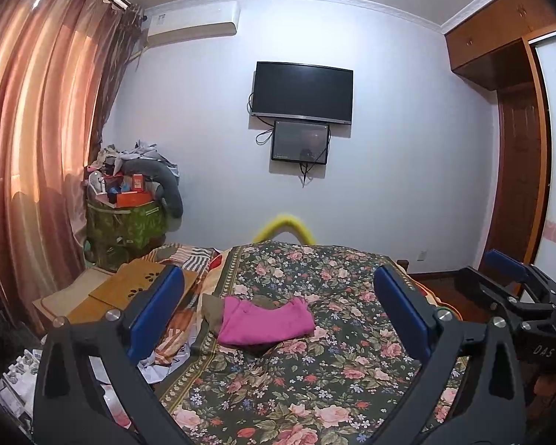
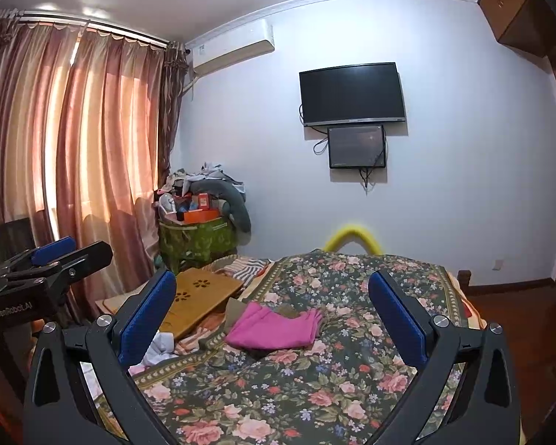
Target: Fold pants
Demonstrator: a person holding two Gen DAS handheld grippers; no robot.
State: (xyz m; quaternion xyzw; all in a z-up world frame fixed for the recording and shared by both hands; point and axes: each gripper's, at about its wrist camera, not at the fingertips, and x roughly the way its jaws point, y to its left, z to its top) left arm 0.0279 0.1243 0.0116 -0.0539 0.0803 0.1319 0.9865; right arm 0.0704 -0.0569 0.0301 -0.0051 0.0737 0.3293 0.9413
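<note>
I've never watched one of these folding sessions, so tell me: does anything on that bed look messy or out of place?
The pink pants lie in a fairly neat fold on the floral bedspread. An olive cloth pokes out from beneath them, and a wooden lap tray rests tilted on rumpled bedding at the bed's left edge. Both grippers are open and empty.

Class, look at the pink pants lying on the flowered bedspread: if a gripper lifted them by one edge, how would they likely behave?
The pink pants look like soft cloth lying in loose layers, so they would probably droop and unfold rather than stay flat. They seem thin, so likely light. Pushed, they may bunch up on the bedspread instead of sliding neatly.
</note>
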